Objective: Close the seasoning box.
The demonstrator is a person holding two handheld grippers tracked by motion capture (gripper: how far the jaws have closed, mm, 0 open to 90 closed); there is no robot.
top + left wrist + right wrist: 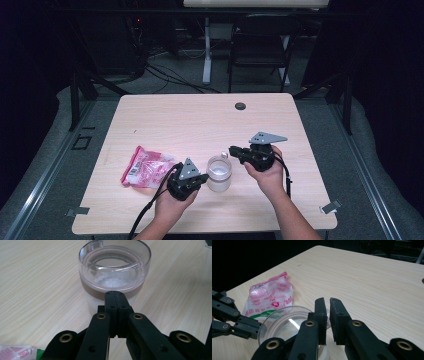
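Observation:
A clear plastic jar (219,172) with white grains in its bottom stands near the table's front edge, between my two grippers. My left gripper (202,177) is shut, and its tips (114,293) press against the jar (115,270) just under the rim. My right gripper (232,149) reaches in from the right at the jar's far rim. Its jaws (327,305) stand almost together, with the jar's small clear tab (327,316) in the narrow gap. A pink and white printed bag (145,167) lies flat to the left of the jar (284,325).
The light wooden table (200,120) has a dark round grommet (240,106) near its far edge. Beyond the table stand a black chair (260,45) and a white desk leg (206,50), with cables on the floor. The bag (269,298) lies close behind my left gripper's arms (232,320).

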